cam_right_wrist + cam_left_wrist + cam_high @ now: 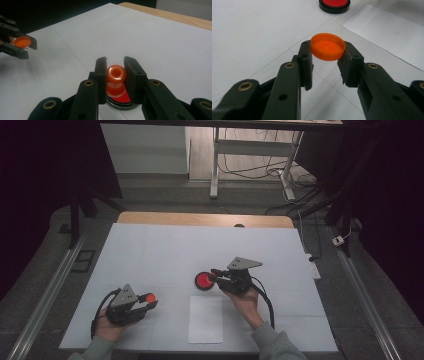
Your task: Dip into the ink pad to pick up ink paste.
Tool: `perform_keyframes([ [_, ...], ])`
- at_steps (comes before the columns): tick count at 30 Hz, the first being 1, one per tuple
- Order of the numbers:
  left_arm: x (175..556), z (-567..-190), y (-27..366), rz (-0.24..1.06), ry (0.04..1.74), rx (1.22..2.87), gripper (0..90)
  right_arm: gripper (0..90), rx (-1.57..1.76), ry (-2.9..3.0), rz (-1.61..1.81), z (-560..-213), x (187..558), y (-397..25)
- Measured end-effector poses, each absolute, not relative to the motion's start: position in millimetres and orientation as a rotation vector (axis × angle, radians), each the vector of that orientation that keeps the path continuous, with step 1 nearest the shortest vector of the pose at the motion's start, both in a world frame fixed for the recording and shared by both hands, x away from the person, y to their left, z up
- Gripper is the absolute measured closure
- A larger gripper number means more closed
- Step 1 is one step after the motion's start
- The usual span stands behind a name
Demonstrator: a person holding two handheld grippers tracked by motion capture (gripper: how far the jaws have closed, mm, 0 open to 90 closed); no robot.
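The left hand-held gripper (325, 62) pinches an orange cap (328, 47) by its rim, held above the white worktop (150, 250). The right hand-held gripper (115, 75) clamps an orange stamp (116, 80) upright over a red ink pad (204, 280). A paper sheet (206, 319) lies between the hands, near the pad.

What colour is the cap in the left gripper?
Orange; the cap shows best in the left gripper view.
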State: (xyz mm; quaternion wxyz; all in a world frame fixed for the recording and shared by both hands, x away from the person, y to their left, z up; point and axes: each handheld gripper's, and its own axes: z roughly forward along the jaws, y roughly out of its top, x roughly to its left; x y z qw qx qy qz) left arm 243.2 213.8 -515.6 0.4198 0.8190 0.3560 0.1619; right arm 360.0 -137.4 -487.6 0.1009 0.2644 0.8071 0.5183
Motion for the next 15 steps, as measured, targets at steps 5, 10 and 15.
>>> perform_keyframes([
  [5, 243.8, -516.0, 213.7, 0.406, 0.891, 2.055, 65.2, 72.5, 0.776, 2.390, 1.527, -487.4, 355.1, -142.3],
  [10, 244.2, -516.2, 213.6, 0.405, 0.890, 2.056, 65.2, 72.5, 0.766, 2.397, 1.527, -487.2, 352.1, -142.3],
  [15, 244.5, -516.3, 214.1, 0.407, 0.892, 2.055, 65.2, 72.4, 0.758, 2.405, 1.527, -486.8, 350.0, -142.4],
])
